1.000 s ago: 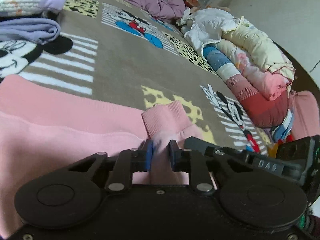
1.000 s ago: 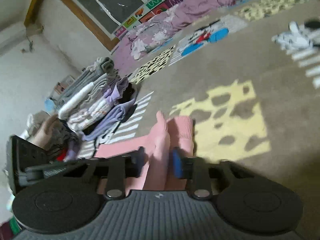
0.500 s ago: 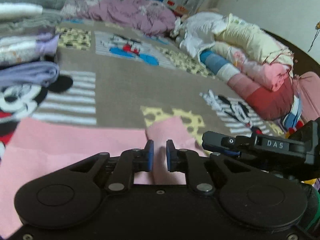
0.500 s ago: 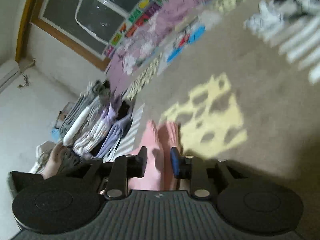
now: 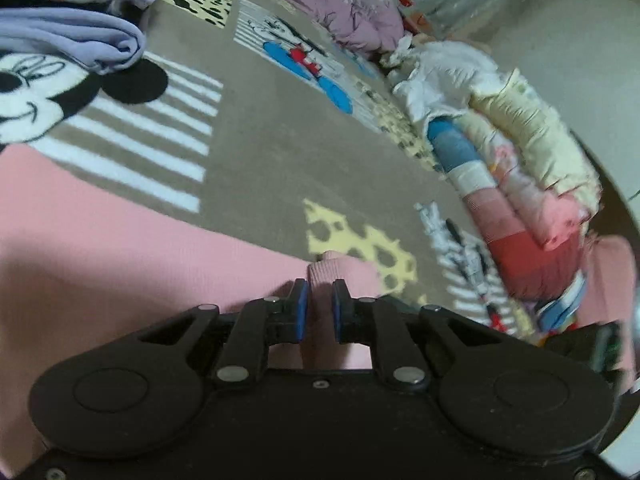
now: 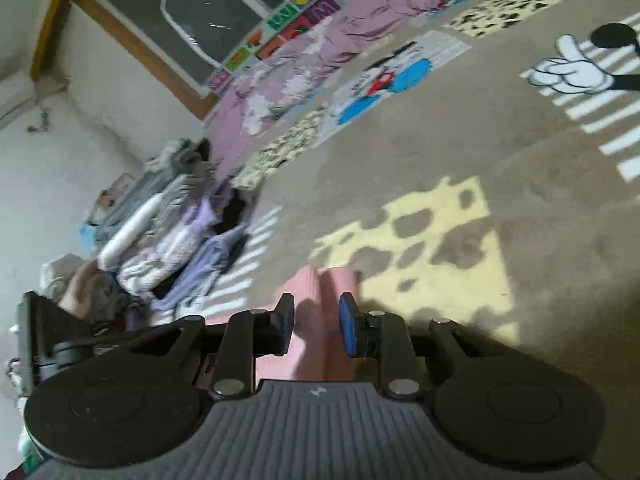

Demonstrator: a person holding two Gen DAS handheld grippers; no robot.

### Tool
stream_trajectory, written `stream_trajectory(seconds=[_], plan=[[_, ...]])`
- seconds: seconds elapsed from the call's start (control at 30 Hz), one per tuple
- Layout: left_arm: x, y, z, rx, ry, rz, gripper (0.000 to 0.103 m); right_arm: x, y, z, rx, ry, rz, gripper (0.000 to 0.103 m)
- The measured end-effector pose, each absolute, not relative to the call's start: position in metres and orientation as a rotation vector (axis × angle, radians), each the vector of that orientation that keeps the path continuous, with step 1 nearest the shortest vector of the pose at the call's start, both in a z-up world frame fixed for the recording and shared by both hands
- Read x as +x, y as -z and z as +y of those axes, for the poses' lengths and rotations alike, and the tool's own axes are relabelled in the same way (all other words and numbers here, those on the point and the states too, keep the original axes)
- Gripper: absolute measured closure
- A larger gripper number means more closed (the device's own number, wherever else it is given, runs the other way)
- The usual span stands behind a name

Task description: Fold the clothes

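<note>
change: since half a second ago both views have dipped toward the blanket and the right gripper's gap has widened; the left gripper's gap looks about as it did.
left gripper [image 5: 319,294]: blue pads close on the ribbed cuff [image 5: 340,272] of the pink garment [image 5: 120,256], pinching it.
right gripper [image 6: 317,316]: fingers part-open astride the same cuff; fabric lies between the pads, and contact with either pad cannot be told.
garment place: spread on the cartoon-print blanket [image 5: 260,152], body running to the left edge of the left view, cuff end beside a yellow spotted patch [image 6: 420,236].
left view only: a roll of bedding [image 5: 520,184] in cream, pink, blue and red along the blanket's right edge; a folded lilac piece [image 5: 80,40] at its upper left.
right view only: a dark window [image 6: 180,12] with a wooden frame, a pile of folded clothes [image 6: 168,224] at the blanket's left edge, and the other gripper's body [image 6: 52,344] at lower left.
both views: a crumpled purple quilt [image 5: 340,4] along the blanket's far edge.
hard to see: most of the garment is hidden by the gripper bodies; motion blur softens the right side of the left view.
</note>
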State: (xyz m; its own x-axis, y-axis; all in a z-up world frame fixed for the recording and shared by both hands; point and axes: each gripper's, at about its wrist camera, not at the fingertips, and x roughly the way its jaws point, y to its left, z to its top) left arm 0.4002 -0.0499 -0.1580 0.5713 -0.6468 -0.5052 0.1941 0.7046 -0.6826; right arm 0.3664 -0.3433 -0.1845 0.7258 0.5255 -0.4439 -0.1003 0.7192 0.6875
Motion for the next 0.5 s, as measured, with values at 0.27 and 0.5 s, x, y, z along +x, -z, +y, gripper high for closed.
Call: stream_trajectory(seconds=[0.27, 0.5], plan=[[0.402, 0.164, -0.054, -0.657, 0.541, 0.845, 0.084, 0.361, 0.191, -0.339, 0.65, -0.341, 0.673, 0.077], [0.376, 0.128, -0.078, -0.344, 0.509, 0.65, 0.102, 0.354, 0.193, -0.338, 0.626, -0.333, 0.643, 0.077]])
